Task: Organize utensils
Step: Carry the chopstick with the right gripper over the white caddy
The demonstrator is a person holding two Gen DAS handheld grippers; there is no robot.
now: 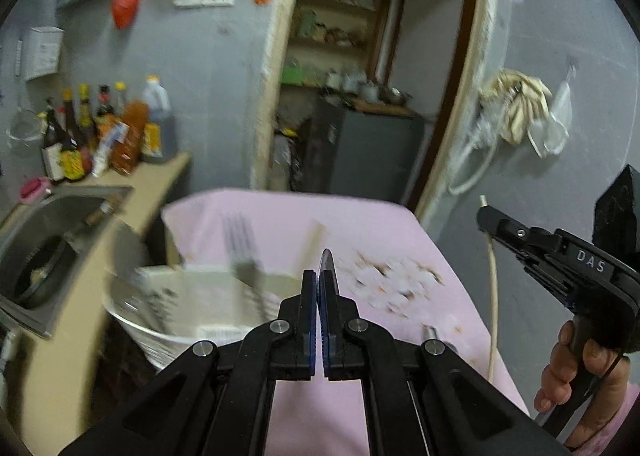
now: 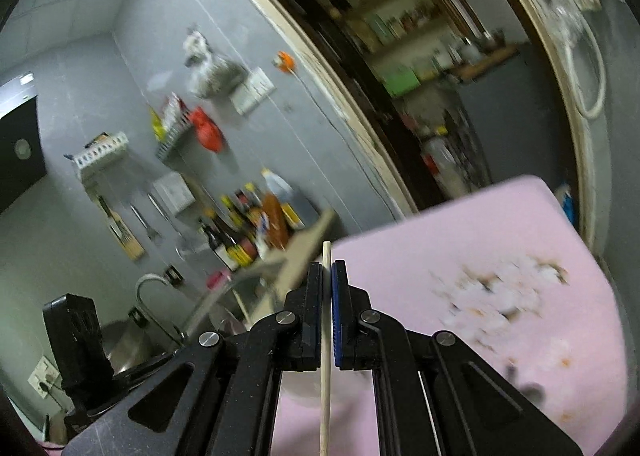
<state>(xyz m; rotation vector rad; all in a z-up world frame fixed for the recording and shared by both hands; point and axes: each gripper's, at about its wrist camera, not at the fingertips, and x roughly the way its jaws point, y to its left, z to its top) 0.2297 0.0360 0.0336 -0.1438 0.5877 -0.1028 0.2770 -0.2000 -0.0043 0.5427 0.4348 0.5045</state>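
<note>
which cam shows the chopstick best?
Right wrist: the chopstick runs full length between the right gripper jaws, clamped. Left wrist shows it only at the frame's right edge, hanging from the right gripper, small.

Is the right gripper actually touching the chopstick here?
Touching. In the right wrist view the right gripper is shut on the chopstick, which runs between both fingers with no gap. The left wrist view shows it hanging from that gripper too.

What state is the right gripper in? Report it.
Shut. The right gripper has its fingers clamped on a chopstick running between them.
</note>
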